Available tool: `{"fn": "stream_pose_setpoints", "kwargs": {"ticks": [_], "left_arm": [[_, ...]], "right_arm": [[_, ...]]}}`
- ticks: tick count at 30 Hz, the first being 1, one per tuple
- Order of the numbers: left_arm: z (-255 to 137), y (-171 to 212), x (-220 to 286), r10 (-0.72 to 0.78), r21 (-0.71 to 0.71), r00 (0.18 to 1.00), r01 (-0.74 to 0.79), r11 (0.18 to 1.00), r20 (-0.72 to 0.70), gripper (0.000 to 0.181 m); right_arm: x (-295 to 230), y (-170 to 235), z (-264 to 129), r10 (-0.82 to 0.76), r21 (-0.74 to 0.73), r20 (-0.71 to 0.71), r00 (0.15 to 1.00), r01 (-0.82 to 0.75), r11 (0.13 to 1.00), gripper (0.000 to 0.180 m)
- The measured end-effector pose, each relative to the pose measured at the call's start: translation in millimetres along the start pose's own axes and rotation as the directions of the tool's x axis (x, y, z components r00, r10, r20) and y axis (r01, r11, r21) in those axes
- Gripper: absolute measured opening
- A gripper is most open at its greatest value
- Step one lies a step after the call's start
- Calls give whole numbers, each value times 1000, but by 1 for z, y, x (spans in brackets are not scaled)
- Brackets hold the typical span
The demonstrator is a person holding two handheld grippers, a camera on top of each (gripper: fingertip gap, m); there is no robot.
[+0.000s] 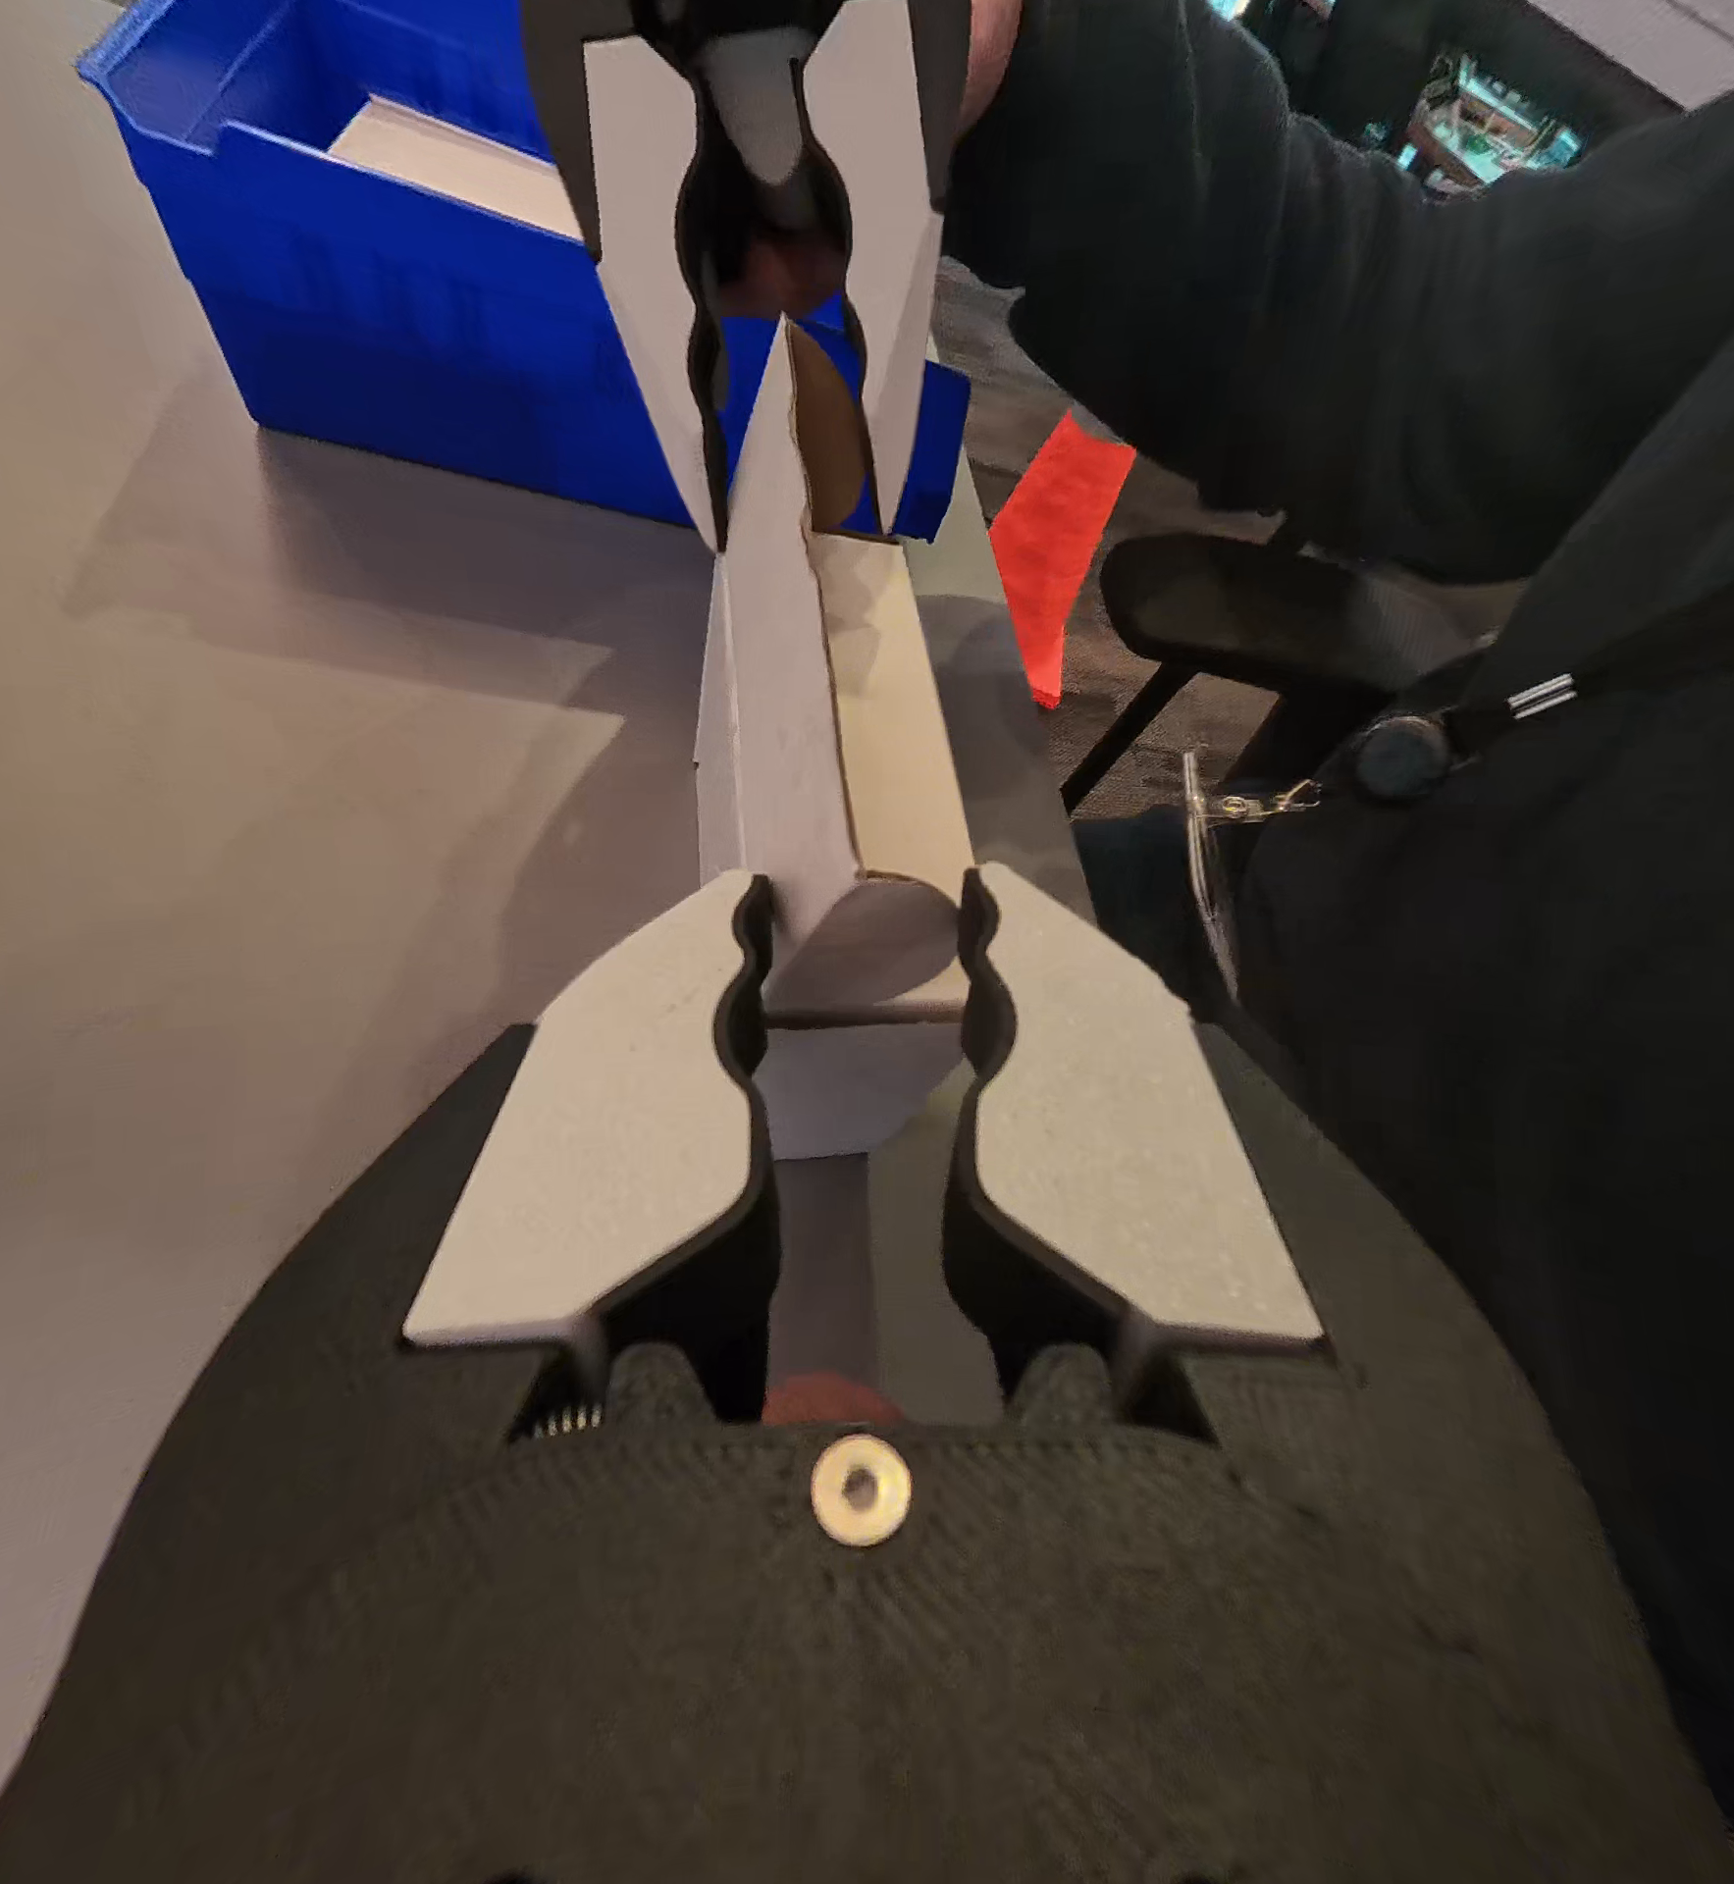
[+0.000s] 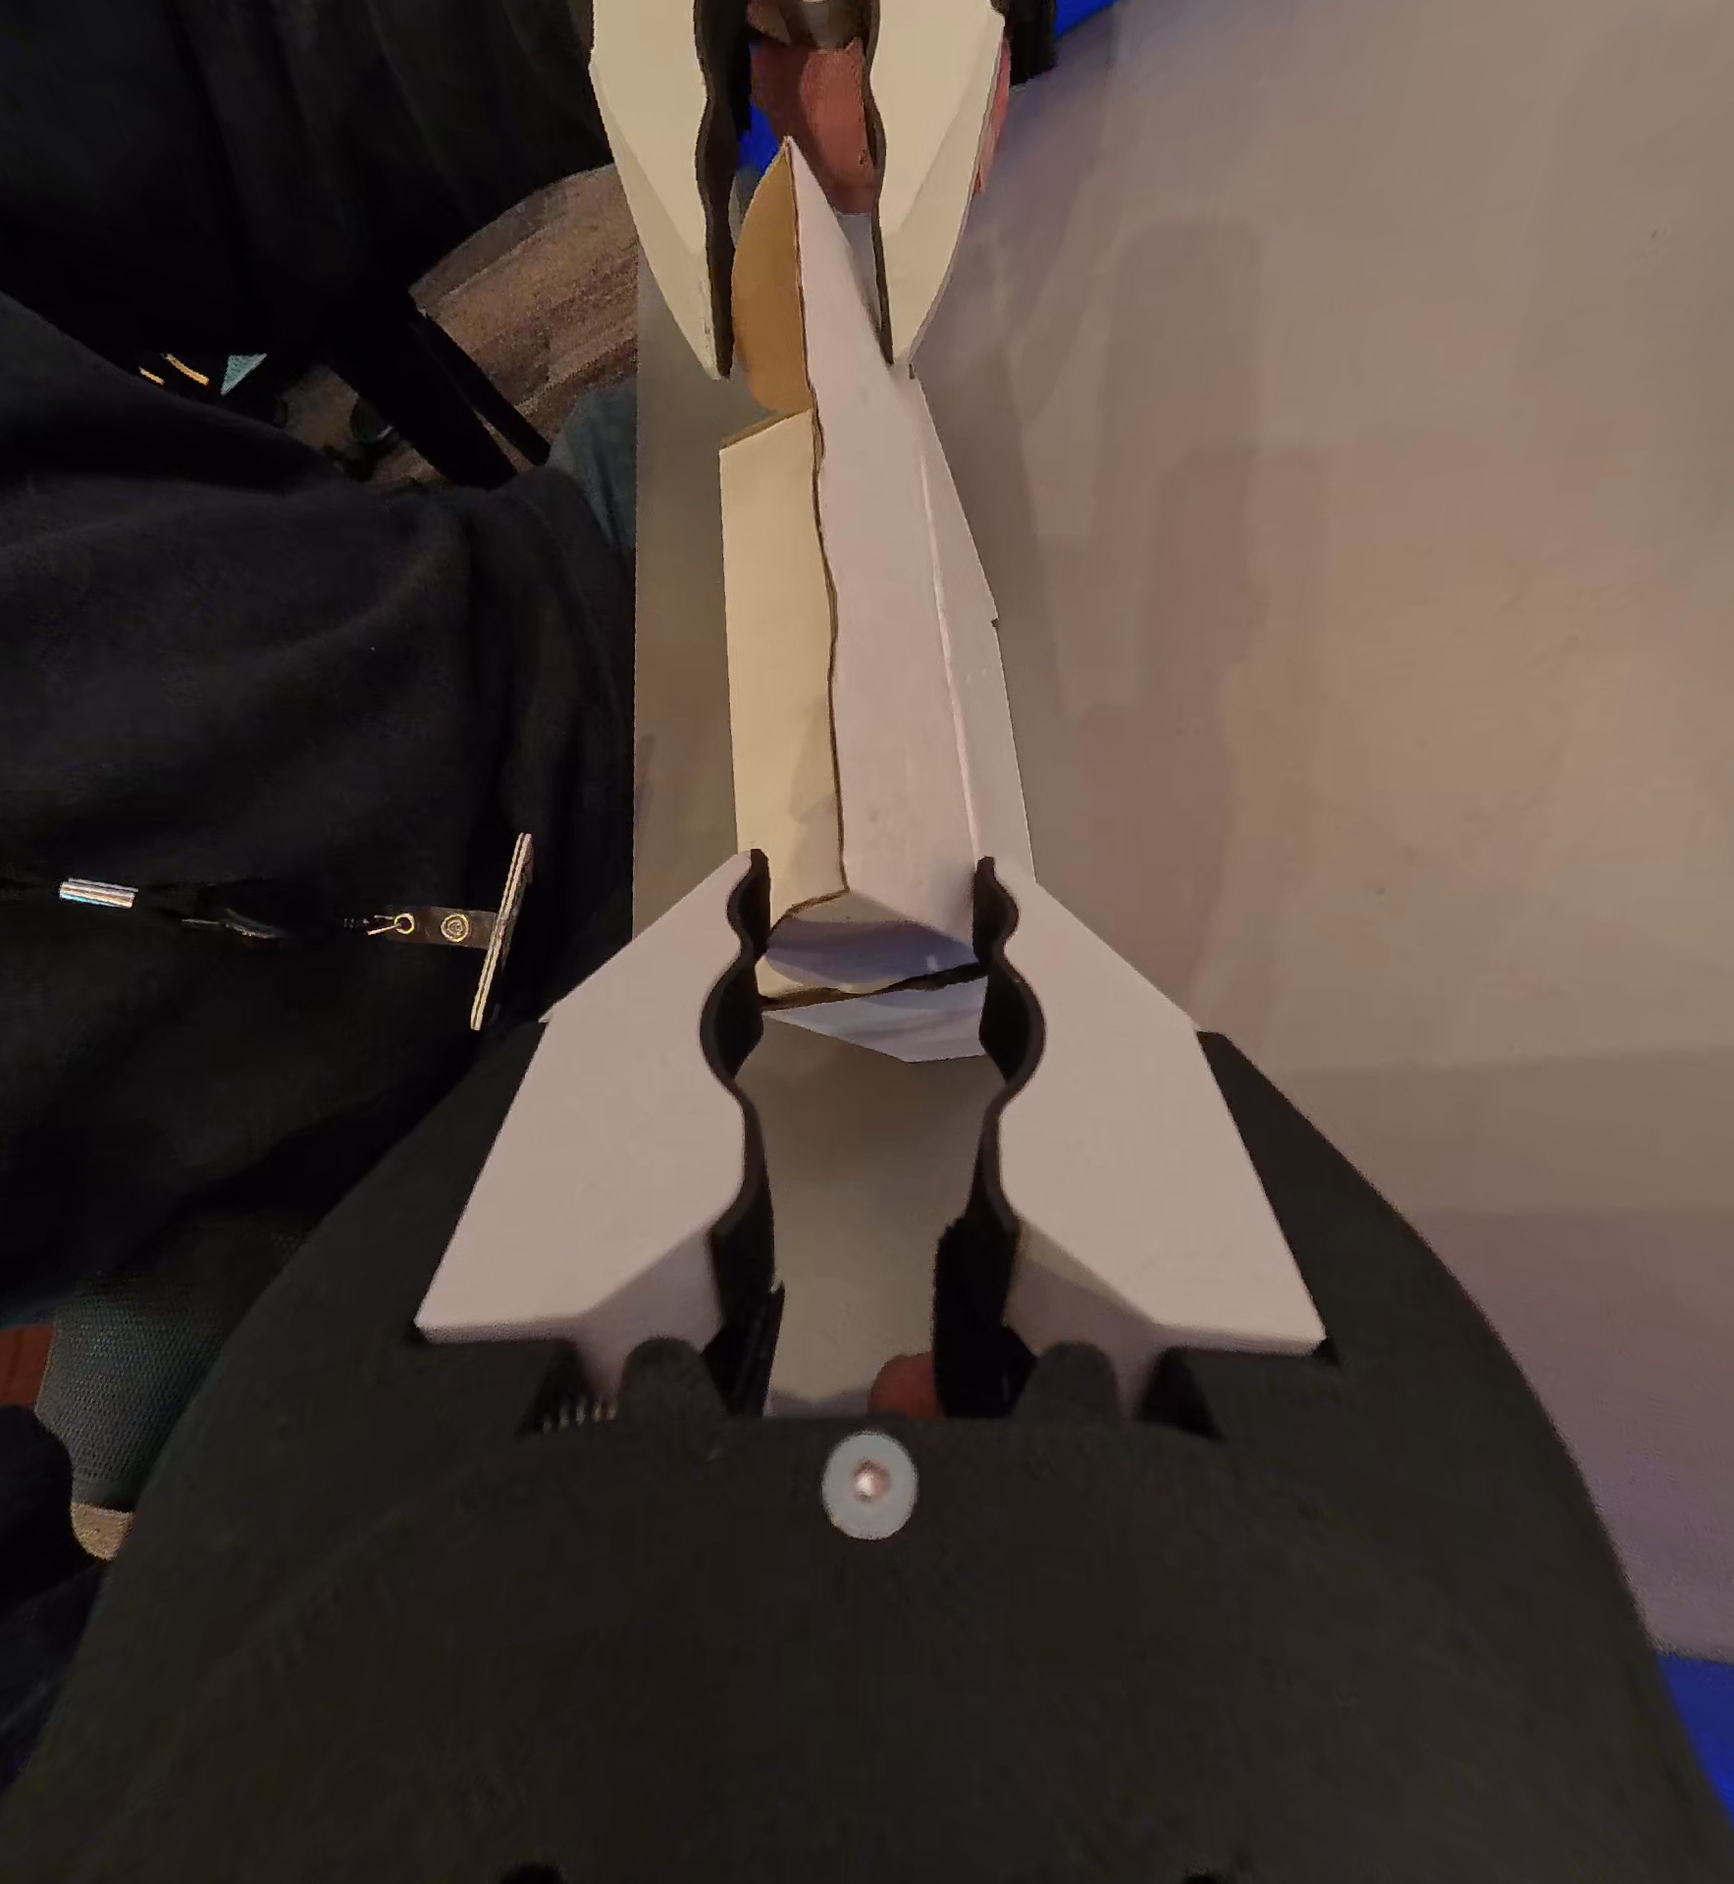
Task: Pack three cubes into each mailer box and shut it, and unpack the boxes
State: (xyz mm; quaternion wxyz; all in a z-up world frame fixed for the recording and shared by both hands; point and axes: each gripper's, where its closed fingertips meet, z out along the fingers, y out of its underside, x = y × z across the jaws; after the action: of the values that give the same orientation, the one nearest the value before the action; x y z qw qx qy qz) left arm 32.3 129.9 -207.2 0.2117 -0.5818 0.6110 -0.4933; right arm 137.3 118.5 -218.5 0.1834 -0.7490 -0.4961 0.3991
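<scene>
A white mailer box [image 1: 893,703] lies lengthwise at the table's near edge, its lid [image 1: 776,714] raised at a slant over the base. My left gripper [image 1: 868,887] is at the box's near end, partly closed, with the lid's rounded side flap [image 1: 868,948] touching both fingers. My right gripper [image 1: 801,530] is at the far end, closed the same way on the other flap [image 1: 832,428]. From the right wrist view, the right gripper [image 2: 873,872] holds its flap [image 2: 862,943] of the box [image 2: 893,663], and the left gripper [image 2: 801,362] faces it. No cubes are visible.
A blue bin [image 1: 383,306] stands behind the box on the grey table [image 1: 230,816], with another white box [image 1: 455,168] in it. A person in black [image 1: 1454,357] sits at the table edge. A chair [image 1: 1250,612] and a red patch [image 1: 1056,540] on the floor lie beyond.
</scene>
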Motion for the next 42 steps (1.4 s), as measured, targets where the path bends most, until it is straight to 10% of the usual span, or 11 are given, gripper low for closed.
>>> {"fn": "stream_pose_setpoints", "kwargs": {"ticks": [26, 30, 42], "left_arm": [[7, 22, 28, 415, -241, 909, -394, 887, 41, 40], [7, 9, 39, 437, -169, 891, -415, 894, 125, 69], [19, 26, 33, 638, -394, 707, -516, 761, 305, 47]], "right_arm": [[-19, 16, 13, -333, -154, -228, 915, 304, 940, 39], [-20, 17, 13, -343, -181, -260, 903, 303, 936, 39], [-37, 8, 2, -425, -189, -387, 818, 381, 905, 62]]}}
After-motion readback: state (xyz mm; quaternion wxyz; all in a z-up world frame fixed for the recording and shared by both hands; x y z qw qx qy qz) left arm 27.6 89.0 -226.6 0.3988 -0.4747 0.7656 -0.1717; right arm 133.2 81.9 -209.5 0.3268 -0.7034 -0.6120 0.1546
